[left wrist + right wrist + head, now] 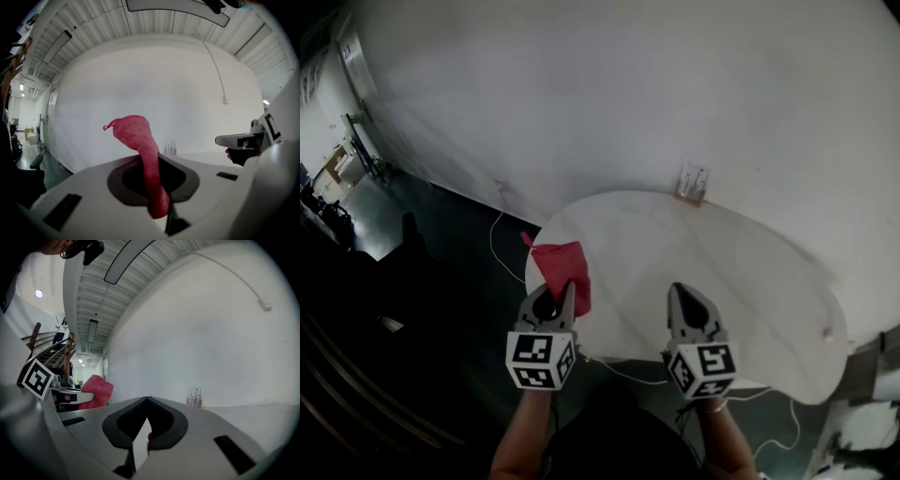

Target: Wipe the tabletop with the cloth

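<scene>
A red cloth (562, 267) hangs at the left edge of the round white table (750, 281). My left gripper (566, 287) is shut on it. In the left gripper view the cloth (145, 150) rises from between the jaws and curls over to the left. My right gripper (678, 290) hovers over the table's near edge, shut, with nothing held; its jaws meet at the tip (147, 399). The right gripper view shows the cloth (97, 392) off to the left, beside the left gripper's marker cube (37, 378).
A small clear holder (694, 182) stands at the table's far edge against the white wall. A white cable (495, 246) trails over the dark floor to the left of the table. A small knob (828, 333) lies near the table's right edge.
</scene>
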Action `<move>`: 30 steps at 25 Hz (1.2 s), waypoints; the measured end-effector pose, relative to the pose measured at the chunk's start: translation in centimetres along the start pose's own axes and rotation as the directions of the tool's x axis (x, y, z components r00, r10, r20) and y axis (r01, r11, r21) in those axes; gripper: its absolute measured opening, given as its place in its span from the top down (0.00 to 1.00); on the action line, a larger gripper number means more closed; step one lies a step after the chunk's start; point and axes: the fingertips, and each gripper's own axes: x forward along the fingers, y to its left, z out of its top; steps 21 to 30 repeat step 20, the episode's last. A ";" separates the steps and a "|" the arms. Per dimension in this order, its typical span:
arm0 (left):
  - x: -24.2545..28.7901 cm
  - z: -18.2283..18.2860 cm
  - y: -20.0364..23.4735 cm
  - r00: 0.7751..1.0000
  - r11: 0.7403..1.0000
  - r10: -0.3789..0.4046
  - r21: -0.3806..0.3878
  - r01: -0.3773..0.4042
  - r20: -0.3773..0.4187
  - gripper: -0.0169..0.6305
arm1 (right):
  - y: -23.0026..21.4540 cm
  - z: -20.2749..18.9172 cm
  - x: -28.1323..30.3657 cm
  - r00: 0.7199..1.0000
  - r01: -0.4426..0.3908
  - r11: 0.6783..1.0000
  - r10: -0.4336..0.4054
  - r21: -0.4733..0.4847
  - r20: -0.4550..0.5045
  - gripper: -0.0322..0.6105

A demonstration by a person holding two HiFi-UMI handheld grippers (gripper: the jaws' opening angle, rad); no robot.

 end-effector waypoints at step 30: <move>-0.1 -0.2 -0.6 1.000 1.000 0.010 0.011 -0.010 -0.001 0.91 | 0.5 -0.7 0.5 0.998 -0.057 0.998 0.057 0.009 -0.009 0.95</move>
